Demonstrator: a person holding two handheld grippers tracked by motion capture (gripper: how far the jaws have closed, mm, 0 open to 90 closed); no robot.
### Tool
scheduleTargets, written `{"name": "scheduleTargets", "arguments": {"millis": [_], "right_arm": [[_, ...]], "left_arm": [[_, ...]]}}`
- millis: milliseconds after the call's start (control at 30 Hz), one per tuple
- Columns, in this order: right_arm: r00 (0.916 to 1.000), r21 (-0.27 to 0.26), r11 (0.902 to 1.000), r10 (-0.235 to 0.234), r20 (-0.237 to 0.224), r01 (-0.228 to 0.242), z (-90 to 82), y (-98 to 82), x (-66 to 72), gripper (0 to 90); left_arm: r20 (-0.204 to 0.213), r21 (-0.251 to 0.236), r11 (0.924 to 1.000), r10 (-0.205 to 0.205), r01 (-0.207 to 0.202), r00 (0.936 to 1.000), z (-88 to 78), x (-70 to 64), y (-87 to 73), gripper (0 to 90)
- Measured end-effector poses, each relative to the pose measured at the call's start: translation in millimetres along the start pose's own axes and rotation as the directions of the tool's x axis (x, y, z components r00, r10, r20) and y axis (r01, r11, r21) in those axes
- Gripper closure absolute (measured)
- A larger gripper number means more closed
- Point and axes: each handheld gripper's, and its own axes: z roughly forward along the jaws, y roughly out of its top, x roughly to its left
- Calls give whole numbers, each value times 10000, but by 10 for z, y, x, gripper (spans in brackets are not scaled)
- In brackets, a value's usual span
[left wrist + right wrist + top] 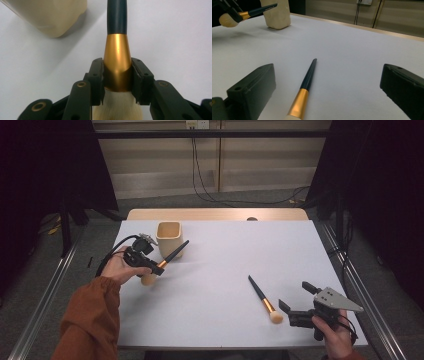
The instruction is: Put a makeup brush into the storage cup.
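Observation:
My left gripper (159, 267) is shut on a makeup brush (172, 254), its pads clamped on the gold ferrule (117, 62). The dark handle points up and right toward the cream cup (169, 239), and the pale bristles hang below my hand. In the right gripper view that held brush (249, 13) shows at the top left, lifted off the table beside the cup (275, 13). A second makeup brush (264, 299) lies flat on the white table, bristles toward me. My right gripper (295, 296) stands open just right of it, the brush (305, 87) lying between its spread jaws, untouched.
The white tabletop (235, 250) has a wooden strip along its far edge. Dark curtains and metal rails flank the table. Cables hang down the back wall.

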Motion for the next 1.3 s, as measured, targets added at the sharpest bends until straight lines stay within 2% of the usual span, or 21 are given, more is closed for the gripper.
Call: {"name": "scheduleTargets", "arguments": {"millis": [133,233,300,533,600,667,733,767,933,1000,1100,1200,1233,1267,1300], "right_arm": [[10000,-3,10000,7,9,-7,1,0,0,0],[10000,-20,10000,-4,-12,4,3,2,1,0],[10000,-11,10000,-27,-19,27,2,2,0,0],[10000,-7,10000,7,-36,-7,6,3,-2,0],[10000,7,10000,3,-33,-3,9,4,0,0],[10000,-16,10000,1,-43,-1,9,7,5,0],[10000,-9,10000,2,-55,-2,10,7,7,0],[10000,-17,10000,7,-52,-7,10,8,7,0],[10000,-7,10000,47,-25,-47,4,4,-4,0],[10000,-41,10000,59,-5,-59,2,3,-12,0],[10000,-30,10000,75,7,-75,8,4,-13,0],[10000,-51,10000,37,-29,-37,6,6,-7,0],[10000,-55,10000,49,-19,-50,5,6,-8,0],[10000,-52,10000,64,-7,-64,4,6,-9,0],[10000,-52,10000,68,11,-68,4,5,-11,0]], "left_arm": [[-1,-577,9982,-172,172,9999,-41,-16,-60,650],[-106,-1045,9935,-456,442,9989,-67,-29,-123,650],[-154,-1336,9899,-496,471,9987,-75,-41,-163,650],[-258,-2358,9693,-774,692,9967,-127,-125,-237,650],[-480,-2516,9663,-681,539,9965,-157,-145,-234,650],[-401,-2893,9548,-839,688,9957,-187,-171,-242,650],[-582,-3108,9484,-844,623,9947,-214,-190,-256,650],[-415,-3297,9408,-982,791,9943,-225,-190,-273,650],[-474,-3943,9125,-1391,1094,9891,-237,-184,-391,649],[-553,-4089,9065,-1396,1051,9887,-242,-199,-425,650],[-412,-4388,8908,-1509,1178,9877,-266,-222,-462,650],[-494,-4528,8861,-1355,987,9896,-281,-270,-482,650],[-489,-4630,8807,-1375,996,9893,-280,-296,-488,650],[-387,-4664,8792,-1307,977,9907,-282,-308,-495,650],[-271,-4773,8729,-1301,1015,9911,-277,-330,-503,650]]}}
